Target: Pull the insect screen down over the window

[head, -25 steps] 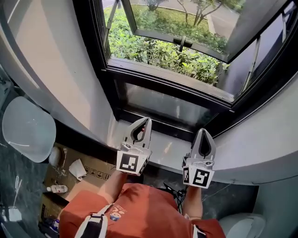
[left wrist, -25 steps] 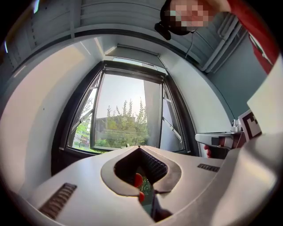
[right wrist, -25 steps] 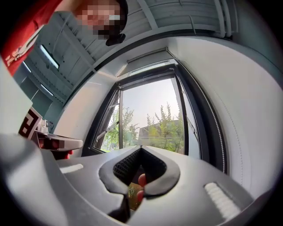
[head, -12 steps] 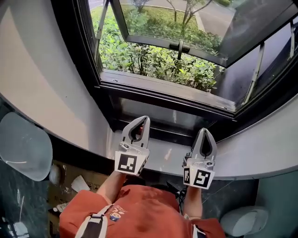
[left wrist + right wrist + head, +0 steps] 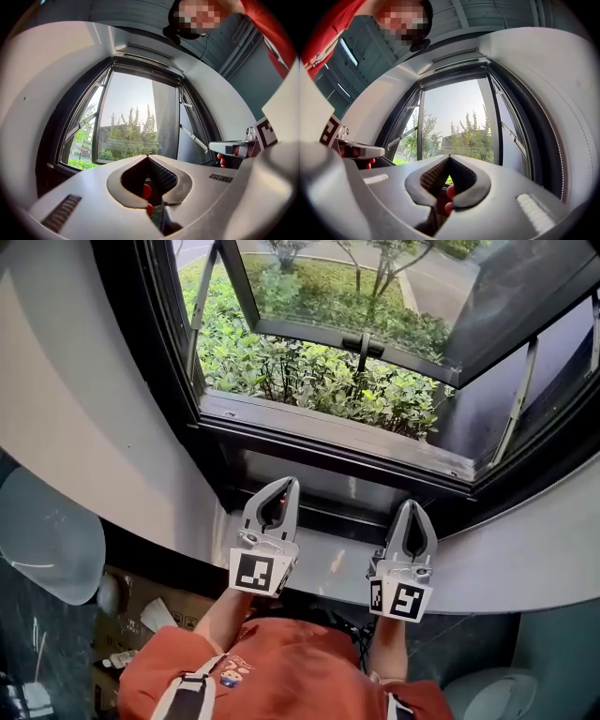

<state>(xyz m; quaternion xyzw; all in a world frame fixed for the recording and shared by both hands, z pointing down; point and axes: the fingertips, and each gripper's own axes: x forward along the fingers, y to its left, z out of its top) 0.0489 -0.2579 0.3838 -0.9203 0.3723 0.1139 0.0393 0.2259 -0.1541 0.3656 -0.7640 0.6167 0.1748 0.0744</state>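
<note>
The black-framed window (image 5: 328, 432) stands in front of me, its glass sash (image 5: 347, 329) swung outward over green shrubs. No screen covers the opening. In both gripper views a pale rail (image 5: 145, 49) (image 5: 454, 56) runs along the top of the frame. My left gripper (image 5: 284, 484) (image 5: 147, 157) hangs over the grey sill (image 5: 328, 559), shut and empty, pointing at the window. My right gripper (image 5: 412, 506) (image 5: 449, 157) is beside it, level with it, also shut on nothing.
A curved white wall (image 5: 75, 427) flanks the window on the left, another (image 5: 525, 549) on the right. Below left lie a cardboard box (image 5: 141, 610) and a pale round object (image 5: 47, 531). A white rounded fixture (image 5: 487, 690) sits at the bottom right.
The head view has tipped up, so more of the window opening shows. Both grippers stay over the sill, side by side and shut.
</note>
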